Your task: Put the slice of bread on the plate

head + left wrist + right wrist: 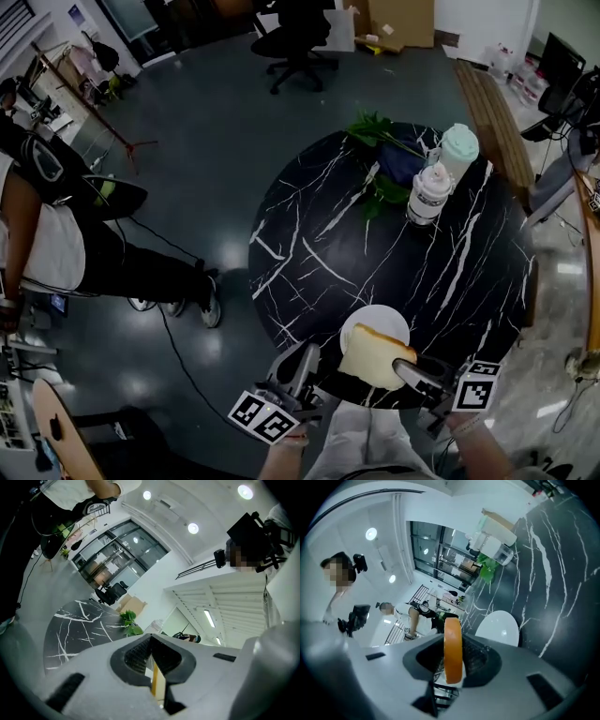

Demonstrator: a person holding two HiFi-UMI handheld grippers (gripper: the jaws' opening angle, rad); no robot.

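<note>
My left gripper (302, 364) and right gripper (412, 373) are grey, with black ribbed pads (136, 656) and black-and-white marker cubes (262, 415); my trousers (370, 441) are pale.

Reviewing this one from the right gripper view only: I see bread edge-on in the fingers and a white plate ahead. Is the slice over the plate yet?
Observer: Partly. In the head view the slice of bread covers the plate's near part; whether it touches, I can't tell.
Operator: Where's the other gripper?
Observer: The left gripper sits just left of the slice, by the table's near edge.
</note>
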